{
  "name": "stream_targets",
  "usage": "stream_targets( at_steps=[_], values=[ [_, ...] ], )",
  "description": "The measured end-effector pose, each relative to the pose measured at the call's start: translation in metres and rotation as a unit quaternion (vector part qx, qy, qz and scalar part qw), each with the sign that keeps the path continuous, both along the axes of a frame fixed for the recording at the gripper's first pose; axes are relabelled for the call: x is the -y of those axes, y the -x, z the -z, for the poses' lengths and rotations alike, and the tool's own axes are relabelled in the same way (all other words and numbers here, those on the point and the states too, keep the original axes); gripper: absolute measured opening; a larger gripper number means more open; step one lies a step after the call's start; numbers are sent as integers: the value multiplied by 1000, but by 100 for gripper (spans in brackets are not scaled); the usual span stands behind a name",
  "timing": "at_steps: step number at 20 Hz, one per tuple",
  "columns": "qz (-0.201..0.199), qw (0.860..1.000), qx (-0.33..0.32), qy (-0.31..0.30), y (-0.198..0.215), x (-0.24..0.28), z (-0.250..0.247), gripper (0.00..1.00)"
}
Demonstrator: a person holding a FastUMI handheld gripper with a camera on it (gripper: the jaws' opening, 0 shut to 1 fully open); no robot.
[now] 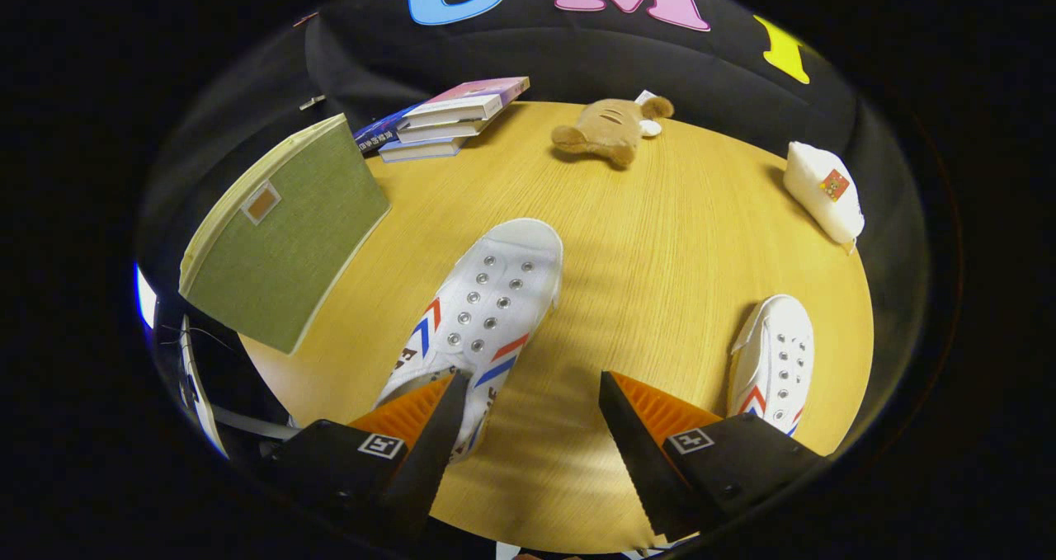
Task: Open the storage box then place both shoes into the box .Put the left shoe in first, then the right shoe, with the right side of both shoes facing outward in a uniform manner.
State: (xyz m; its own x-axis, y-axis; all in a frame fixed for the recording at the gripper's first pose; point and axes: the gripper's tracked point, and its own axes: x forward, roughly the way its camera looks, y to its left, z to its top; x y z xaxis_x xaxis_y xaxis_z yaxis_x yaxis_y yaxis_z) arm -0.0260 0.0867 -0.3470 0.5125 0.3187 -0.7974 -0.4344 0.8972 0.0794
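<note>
1. The heel end of the nearer white shoe point(483, 312) is hidden behind the left finger point(429, 440), so how far the shoe reaches back cannot be told.
2. The second white shoe point(774, 362) is covered at its rear by the right finger point(639, 444) and its black housing; only the toe and eyelet rows are seen.
3. The green storage box point(280, 230) is seen on the counter's point(660, 238) left side, with its lid closed and its lower corner overhanging the counter edge; its far sides are not visible.
4. The lowest books in the stack of books point(450, 119) are partly hidden by the box's corner and by the upper books.
5. The plush toy point(610, 131) lies beyond the shoes near the counter's far edge; its face cannot be made out.
6. A white pouch point(825, 189) is seen at the counter's right edge, well apart from the shoes.
7. The gripper point(528, 403) is held above the counter, angled downward toward it.
8. The fingers are spread wide apart, with nothing gripped; bare counter is seen between them.
9. The left finger's tip overlaps the nearer shoe's rear; whether it touches the shoe cannot be told.
10. Both shoes lie on the counter, outside the box, toes pointing away from the fingers.
</note>
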Motion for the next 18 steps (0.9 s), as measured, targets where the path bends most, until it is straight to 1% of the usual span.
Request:
stream_targets(
  at_steps=[3, 4, 5, 8, 9, 10, 12, 13, 15, 16, 17, 18],
  values=[
    [-7, 1000, -17, -8, -1, -8, 11, 97],
    [-10, 1000, -20, -8, -1, -12, 14, 91],
    [-11, 1000, -23, -8, -1, -14, 17, 87],
    [1, 999, -37, -31, 4, -26, 18, 59],
    [3, 998, -44, -40, 7, -31, 17, 54],
    [13, 998, -44, -37, 6, -31, 16, 35],
    [33, 997, -52, -37, 5, -30, 18, 25],
    [47, 997, -54, -42, 5, -28, 16, 25],
    [80, 993, -66, -56, 3, -27, 18, 12],
    [95, 991, -73, -61, 3, -27, 17, 8],
    [103, 990, -77, -60, 4, -26, 16, 5],
    [108, 990, -77, -57, 3, -26, 16, 5]
  ],
)
